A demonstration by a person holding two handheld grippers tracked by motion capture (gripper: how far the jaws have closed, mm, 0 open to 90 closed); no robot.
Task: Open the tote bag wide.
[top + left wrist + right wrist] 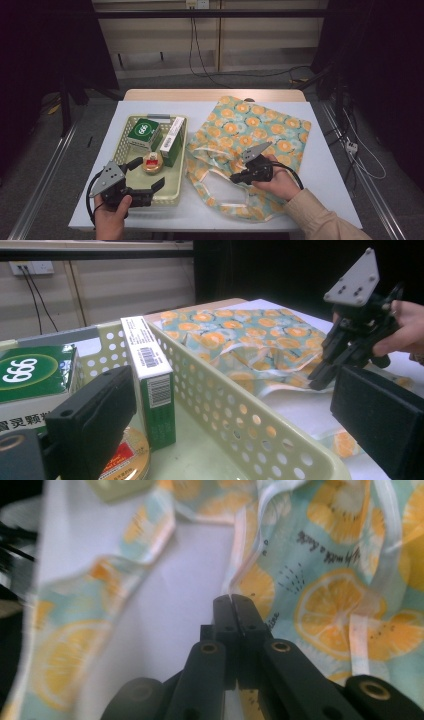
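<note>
The right gripper [231,600] is seen with its jaws pressed together on the pale edge strip of a teal cloth bag printed with orange slices [250,127], at the bag's near-left mouth. The left gripper [145,177] is held with jaws spread wide, straddling the near-right wall of a pale yellow perforated plastic basket [235,410], gripping nothing. The bag lies flat to the right of the basket, its opening turned towards it. Inside the basket, a tall green-and-white carton [152,385] stands upright just beyond the left jaws; a green box [143,131] and a round tin [153,163] lie beside it. The left gripper is judged nearer the contents.
</note>
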